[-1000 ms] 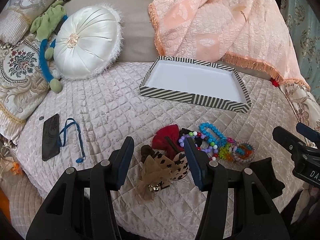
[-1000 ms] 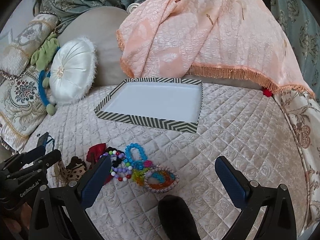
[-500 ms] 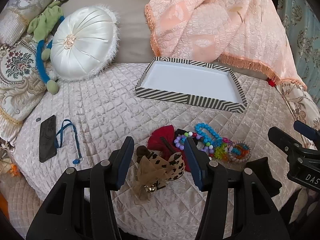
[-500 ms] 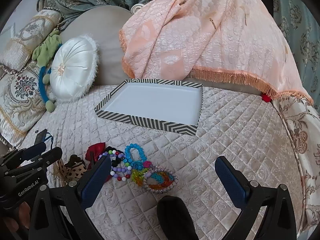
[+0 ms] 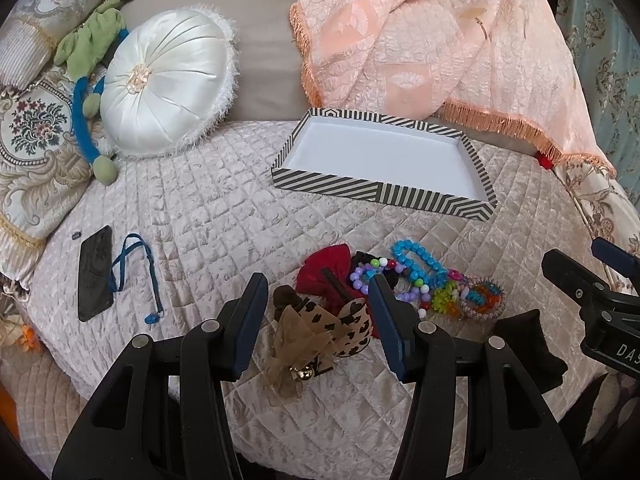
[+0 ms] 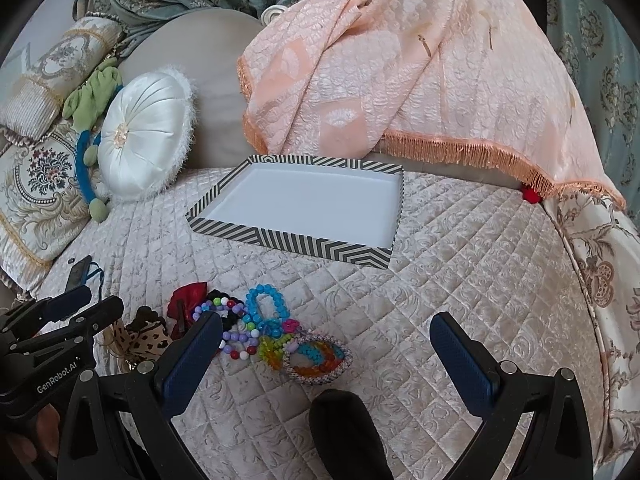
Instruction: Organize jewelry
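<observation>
Snagging is the risk: both grippers, left gripper (image 5: 318, 320) and right gripper (image 6: 326, 344), spread and empty, hover by the bracelets (image 6: 276, 332) (probably interlinked) lower centre; striped tray (image 6: 288, 240) beyond.

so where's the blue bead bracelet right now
In the left wrist view the blue bead bracelet lies on the quilt right of centre, between the red bow and the striped tray.

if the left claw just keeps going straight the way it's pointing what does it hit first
Most likely the leopard-print bow, which lies on the quilt between the open left claw's fingers and just ahead of them. The red bow and the bead bracelets lie further on. Depth is hard to judge through the fisheye.
</observation>
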Motion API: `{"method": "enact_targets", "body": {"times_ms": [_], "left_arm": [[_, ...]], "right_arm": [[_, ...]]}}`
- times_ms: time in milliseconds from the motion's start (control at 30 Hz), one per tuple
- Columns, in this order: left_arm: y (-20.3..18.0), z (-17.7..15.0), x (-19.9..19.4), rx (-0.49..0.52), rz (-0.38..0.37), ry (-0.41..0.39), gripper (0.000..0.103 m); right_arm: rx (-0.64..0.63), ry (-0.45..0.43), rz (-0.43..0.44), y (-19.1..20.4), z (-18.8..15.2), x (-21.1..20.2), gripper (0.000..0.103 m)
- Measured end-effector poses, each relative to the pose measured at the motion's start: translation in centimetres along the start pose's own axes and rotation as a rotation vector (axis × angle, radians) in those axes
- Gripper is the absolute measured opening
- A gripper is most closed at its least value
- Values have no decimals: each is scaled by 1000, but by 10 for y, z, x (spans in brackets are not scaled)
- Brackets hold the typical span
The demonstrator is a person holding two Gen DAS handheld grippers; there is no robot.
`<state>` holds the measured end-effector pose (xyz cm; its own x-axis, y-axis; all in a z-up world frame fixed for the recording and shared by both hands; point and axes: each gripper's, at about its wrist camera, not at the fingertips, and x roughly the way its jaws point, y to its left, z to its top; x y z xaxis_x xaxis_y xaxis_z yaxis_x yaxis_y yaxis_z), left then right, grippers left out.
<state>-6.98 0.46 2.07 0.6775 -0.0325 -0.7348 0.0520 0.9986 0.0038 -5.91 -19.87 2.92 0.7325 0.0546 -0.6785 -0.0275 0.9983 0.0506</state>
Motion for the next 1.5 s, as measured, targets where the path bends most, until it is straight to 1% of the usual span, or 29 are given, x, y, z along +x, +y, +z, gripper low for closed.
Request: {"method": "enact_targets", "body": {"times_ms": [167,933,1033,1200,1367,1433,1500], "left_arm": [[0,-1,0,1,-1,2,52],[6,-3,3,-14,7,18,52],[14,-2,4,-29,-5,33,52],[38,-2,-1,-59,-5,32,52],[64,-10,3,-103,-54,83,52],[67,-15,4,-100,-61,102,52],[69,-20,6,-94,-88,122,53]], "right_arm": [[15,-3,10,-2,-1,0,103],[6,7,23,-2,-4,0,103],[2,16,31,-6,-7,0,103],[5,39,53,-16,-14,3,103],[1,63,59,-26,-23,6,103],[-6,73,58,-28,-27,7,103],[-17,84,60,-29,-31,8,103]]}}
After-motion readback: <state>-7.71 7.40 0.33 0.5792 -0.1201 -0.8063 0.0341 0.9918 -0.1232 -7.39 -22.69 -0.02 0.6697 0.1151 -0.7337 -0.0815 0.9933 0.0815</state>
